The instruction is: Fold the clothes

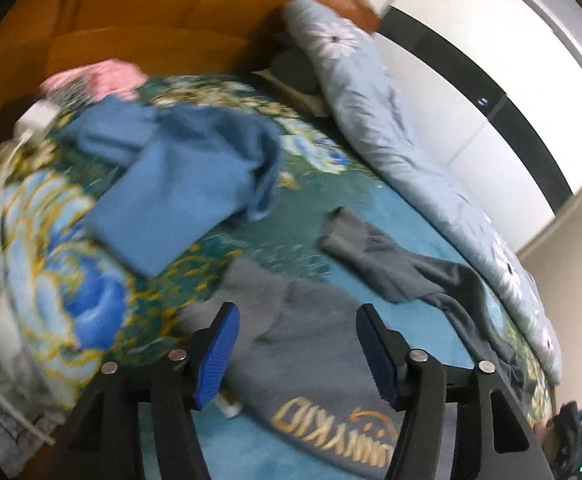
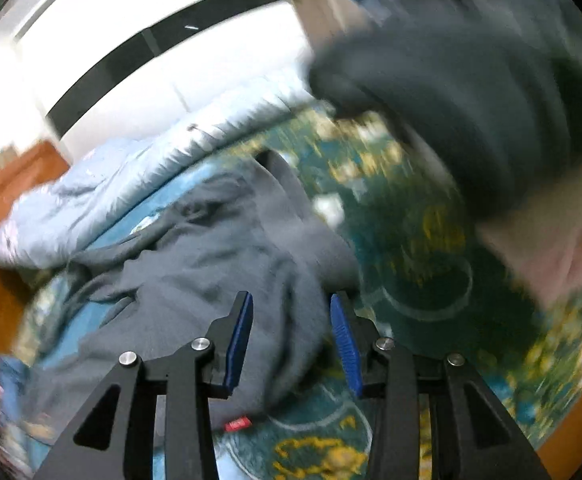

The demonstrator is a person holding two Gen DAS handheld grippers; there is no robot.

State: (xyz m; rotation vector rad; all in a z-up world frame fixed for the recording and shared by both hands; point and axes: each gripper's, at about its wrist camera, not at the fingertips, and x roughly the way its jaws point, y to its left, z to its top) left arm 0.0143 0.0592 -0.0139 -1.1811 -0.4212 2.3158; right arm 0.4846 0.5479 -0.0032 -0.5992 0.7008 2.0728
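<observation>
A grey sweatshirt (image 1: 315, 344) with gold lettering lies crumpled on the floral bedspread (image 1: 63, 272); one sleeve (image 1: 375, 256) stretches to the right. My left gripper (image 1: 297, 320) is open just above the sweatshirt, holding nothing. In the right wrist view the same grey sweatshirt (image 2: 195, 272) lies spread with a small red tag at its near edge. My right gripper (image 2: 291, 312) is open over the sweatshirt's right edge, holding nothing. Both views are blurred by motion.
A folded blue garment (image 1: 183, 176) lies further back on the bed. A pale blue quilt (image 1: 395, 128) is bunched along the right side, and shows in the right wrist view (image 2: 103, 200). A wooden headboard (image 1: 131, 20) stands behind. A dark-sleeved arm (image 2: 471, 92) crosses the upper right.
</observation>
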